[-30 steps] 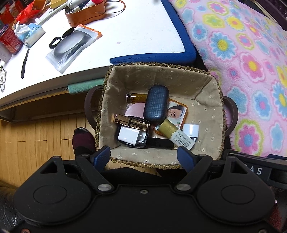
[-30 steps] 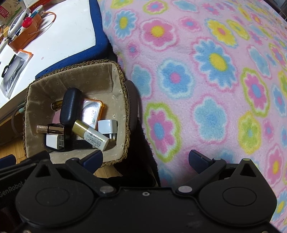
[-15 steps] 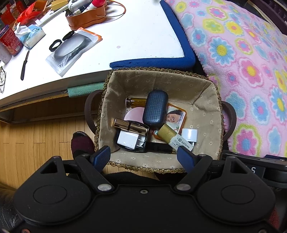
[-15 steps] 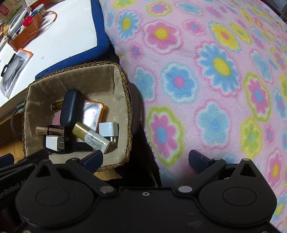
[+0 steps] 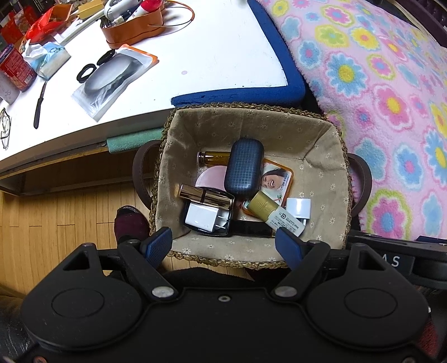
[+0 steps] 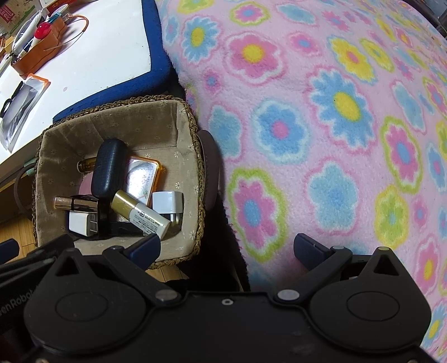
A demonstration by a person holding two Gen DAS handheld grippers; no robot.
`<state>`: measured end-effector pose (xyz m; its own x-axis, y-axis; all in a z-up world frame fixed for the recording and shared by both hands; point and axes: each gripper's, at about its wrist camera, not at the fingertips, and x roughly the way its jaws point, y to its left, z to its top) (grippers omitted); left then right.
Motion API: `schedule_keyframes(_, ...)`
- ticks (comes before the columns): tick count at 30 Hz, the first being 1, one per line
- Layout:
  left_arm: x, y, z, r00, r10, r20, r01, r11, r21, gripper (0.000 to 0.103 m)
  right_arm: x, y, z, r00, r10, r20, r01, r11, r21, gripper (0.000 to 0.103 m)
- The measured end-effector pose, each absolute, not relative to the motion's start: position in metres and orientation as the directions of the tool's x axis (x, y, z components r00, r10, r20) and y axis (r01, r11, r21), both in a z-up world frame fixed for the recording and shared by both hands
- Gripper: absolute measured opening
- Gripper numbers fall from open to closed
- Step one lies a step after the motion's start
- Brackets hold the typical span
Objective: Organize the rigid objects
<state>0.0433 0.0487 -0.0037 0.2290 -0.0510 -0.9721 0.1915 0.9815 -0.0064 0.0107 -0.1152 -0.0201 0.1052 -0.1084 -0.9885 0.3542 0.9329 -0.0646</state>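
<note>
A woven basket [image 5: 321,139] [image 6: 184,156] with beige lining sits between the white desk and the bed. It holds a dark blue glasses case [image 5: 244,167] [image 6: 109,167], a gold-capped tube [image 5: 273,213] [image 6: 139,210], white chargers [image 5: 204,217] [image 5: 299,208], a gold lipstick [image 5: 205,195], an amber vial [image 5: 213,158] and an orange card [image 5: 279,178]. My left gripper [image 5: 225,245] is open and empty above the basket's near rim. My right gripper [image 6: 226,248] is open and empty, right of the basket.
The white desk [image 5: 209,42] carries a brown leather tray [image 5: 134,25], a silver pouch [image 5: 111,75], black hair ties [image 5: 85,72], a knife [image 5: 39,103] and tissues [image 5: 46,58]. A pink flowered blanket [image 6: 335,125] covers the bed at right. Wooden floor [image 5: 56,217] lies at left.
Both grippers have drawn back and up a little, so the basket looks slightly farther and lower in both views. Nothing in the basket has moved.
</note>
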Motion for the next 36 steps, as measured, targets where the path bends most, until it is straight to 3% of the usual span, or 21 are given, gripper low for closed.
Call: schedule_keyframes(36,0.0444,0.0487,-0.0109,0.198,-0.035,-0.98,0.184,0.983,0.002,0.077,0.0133,-0.1149,-0.0257,0.092,-0.107,-0.99,0.357,0.932,-0.067,0.103)
